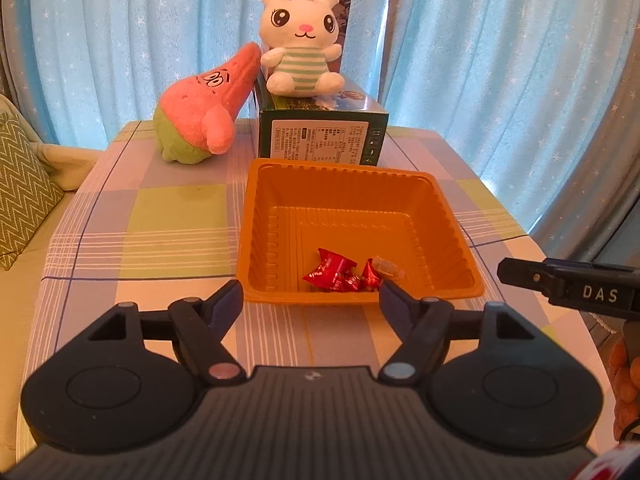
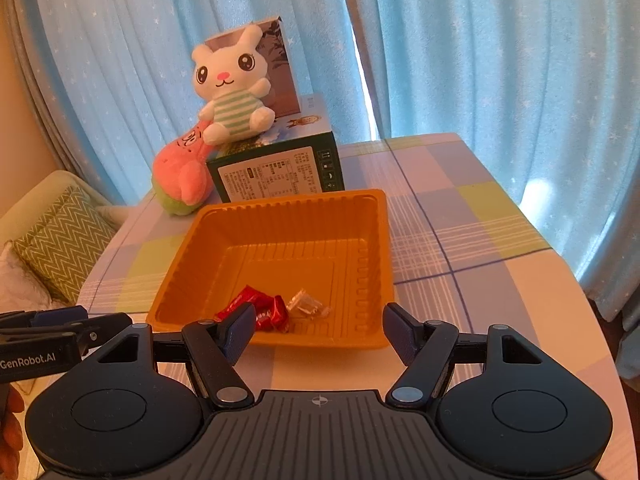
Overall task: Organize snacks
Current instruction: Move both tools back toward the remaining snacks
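**Sweets sat in the orange tray, and both grippers were empty**

I saw an orange tray [image 1: 448, 216] on the worktop [image 1: 160, 220], which had a checked cloth over it. Inside the tray, close to the near wall, lay some red wrapped sweets [image 1: 334, 272]. Just beside them, on their right, was a small clear wrapped piece [image 2: 306, 303]. The rest of the tray floor was bare.

My left gripper [image 1: 311, 298] hung in front of the tray's near edge. Its fingers [image 1: 226, 304] stood wide apart and nothing was between them. My right gripper [image 2: 319, 330] was in front of the same edge, a bit more to the right. Its fingers [image 2: 402, 334] were wide apart too, and they held nothing. In the left view I could see the tip of the right gripper poking in at the right side.

Behind the tray stood a dark green box [image 1: 320, 136]. A white bunny toy [image 1: 302, 40] in a striped shirt sat on top of it. A pink star toy [image 1: 204, 108] leaned against the box's left side. Blue curtains [image 1: 480, 40] with little stars hung behind the worktop. A cushion [image 1: 20, 184] with a zigzag pattern lay off to the left.
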Available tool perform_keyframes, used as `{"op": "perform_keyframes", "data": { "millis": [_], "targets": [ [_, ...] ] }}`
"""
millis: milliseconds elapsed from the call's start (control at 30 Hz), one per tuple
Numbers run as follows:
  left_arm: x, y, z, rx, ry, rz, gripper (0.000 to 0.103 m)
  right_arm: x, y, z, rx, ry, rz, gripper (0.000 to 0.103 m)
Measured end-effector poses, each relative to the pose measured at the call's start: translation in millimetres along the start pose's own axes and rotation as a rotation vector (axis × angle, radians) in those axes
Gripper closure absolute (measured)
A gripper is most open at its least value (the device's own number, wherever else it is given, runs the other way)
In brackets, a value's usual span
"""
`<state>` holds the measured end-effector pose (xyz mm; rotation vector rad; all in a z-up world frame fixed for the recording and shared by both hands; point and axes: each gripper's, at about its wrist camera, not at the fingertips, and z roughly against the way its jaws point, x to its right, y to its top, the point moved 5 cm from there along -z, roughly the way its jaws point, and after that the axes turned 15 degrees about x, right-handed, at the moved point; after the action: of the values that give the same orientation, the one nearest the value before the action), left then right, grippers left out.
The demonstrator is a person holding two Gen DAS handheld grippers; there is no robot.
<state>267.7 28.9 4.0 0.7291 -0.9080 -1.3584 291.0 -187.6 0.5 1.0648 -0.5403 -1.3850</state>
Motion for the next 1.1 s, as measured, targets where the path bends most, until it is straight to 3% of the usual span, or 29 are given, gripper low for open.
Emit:
{"op": "perform_keyframes", "data": {
  "millis": [500,1100],
  "targets": [
    [19.1,-27.5,92.3,0.044,0.005,0.001,0.024,0.9,-46.2,97.2,0.016,-0.03,-0.023,0.033],
    [26.7,-90.1,126.7,-0.012,-0.002,0.027,0.024,29.8,-116.0,163.8,-0.026,-0.132,-0.088,0.033]
  ]
}}
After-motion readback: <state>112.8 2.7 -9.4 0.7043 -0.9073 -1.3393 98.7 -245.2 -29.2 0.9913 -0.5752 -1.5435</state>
